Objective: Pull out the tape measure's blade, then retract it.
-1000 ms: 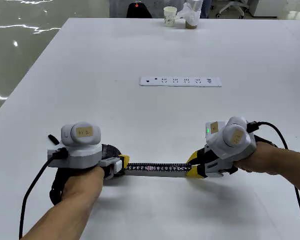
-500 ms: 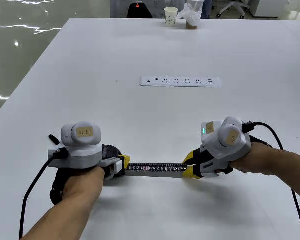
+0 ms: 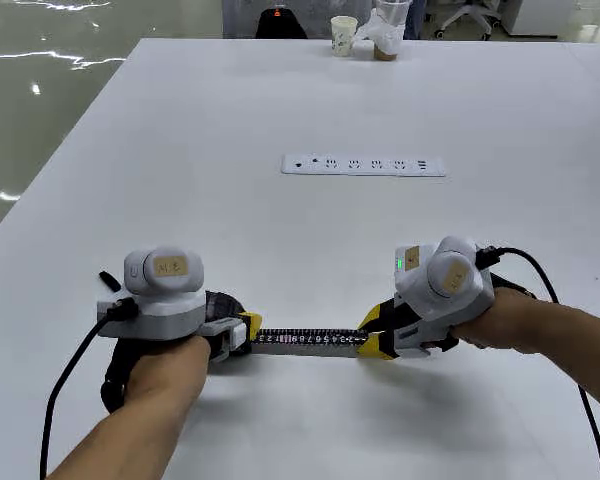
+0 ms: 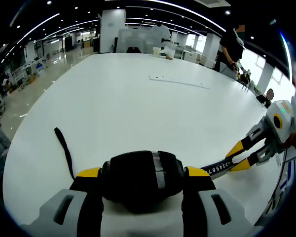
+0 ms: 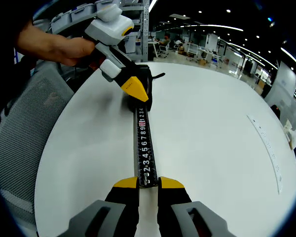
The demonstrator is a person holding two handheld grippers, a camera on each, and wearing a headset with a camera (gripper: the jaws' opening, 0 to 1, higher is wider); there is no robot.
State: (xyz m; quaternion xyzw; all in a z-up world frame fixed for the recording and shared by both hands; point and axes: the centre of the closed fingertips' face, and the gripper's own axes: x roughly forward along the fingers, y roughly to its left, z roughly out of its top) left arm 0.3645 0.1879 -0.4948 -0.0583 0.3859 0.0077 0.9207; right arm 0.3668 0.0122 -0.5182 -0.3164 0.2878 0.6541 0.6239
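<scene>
I see the white table under both tools. My left gripper is clamped around the black tape measure, which rests on the table's near side. My right gripper pinches the blade by its tip, and the numbered strip lies stretched flat between the two.

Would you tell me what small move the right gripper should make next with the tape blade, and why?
Probably ease the right gripper a little further toward the tape measure case, which the left gripper clamps. The blade spans between them, its tip pinched in the right jaws, and shows less length than a second ago, so retraction seems under way.
</scene>
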